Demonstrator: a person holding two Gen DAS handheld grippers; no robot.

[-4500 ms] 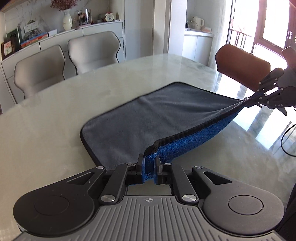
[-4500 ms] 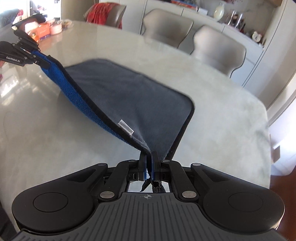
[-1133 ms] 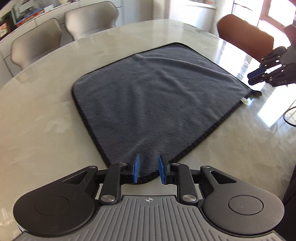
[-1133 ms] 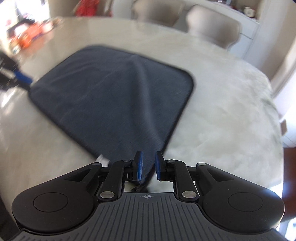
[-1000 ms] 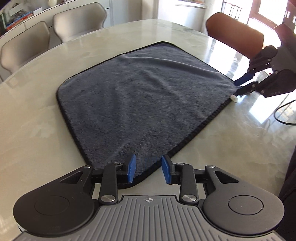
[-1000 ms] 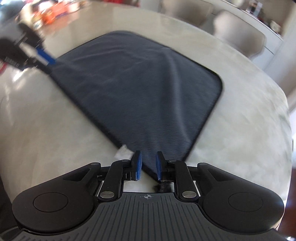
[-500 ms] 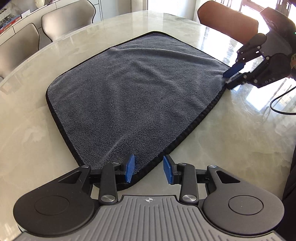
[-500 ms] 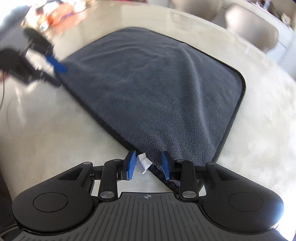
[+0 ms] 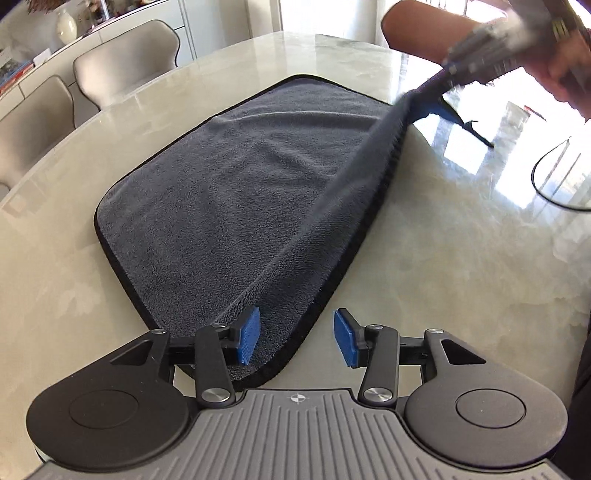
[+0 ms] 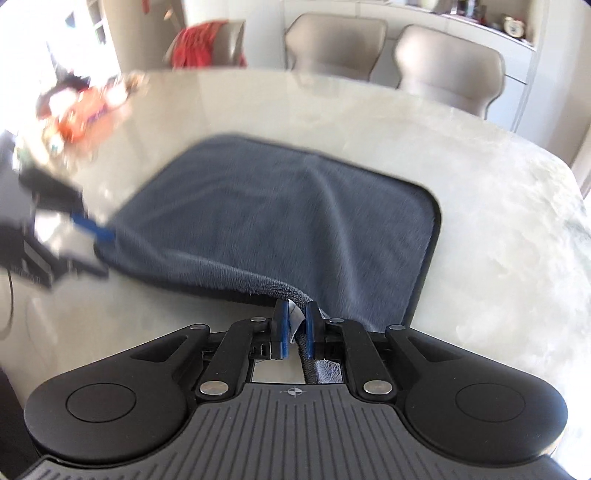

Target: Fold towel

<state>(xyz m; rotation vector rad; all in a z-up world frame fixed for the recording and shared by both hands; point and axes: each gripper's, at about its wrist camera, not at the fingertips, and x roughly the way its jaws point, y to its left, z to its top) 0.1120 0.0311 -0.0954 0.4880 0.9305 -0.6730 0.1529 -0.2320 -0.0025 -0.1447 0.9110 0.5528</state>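
Note:
A grey towel (image 9: 240, 177) with a black hem and a blue underside lies on the marble table (image 9: 461, 240). My left gripper (image 9: 297, 339) hovers over the towel's near corner. Its jaws are opening, and the corner lies between the blue pads without being pressed. In the right wrist view the right gripper (image 10: 294, 328) is shut on the opposite near corner of the towel (image 10: 288, 206), next to its white label. That corner is lifted, so the near edge sags between the two corners. The right gripper (image 9: 480, 62) shows blurred at the top right. The left gripper (image 10: 94, 245) is blurred at the left.
Two beige chairs (image 9: 125, 62) stand at the far side and a brown chair (image 9: 417, 33) at the back right. A black cable (image 9: 554, 184) loops at the right. A hand (image 9: 561, 74) holds the right gripper. Orange clutter (image 10: 81, 110) sits on the table's far left.
The right gripper has shut on its towel corner and raised it off the table, showing the blue underside. The left gripper's jaws stand wider than before over the other corner.

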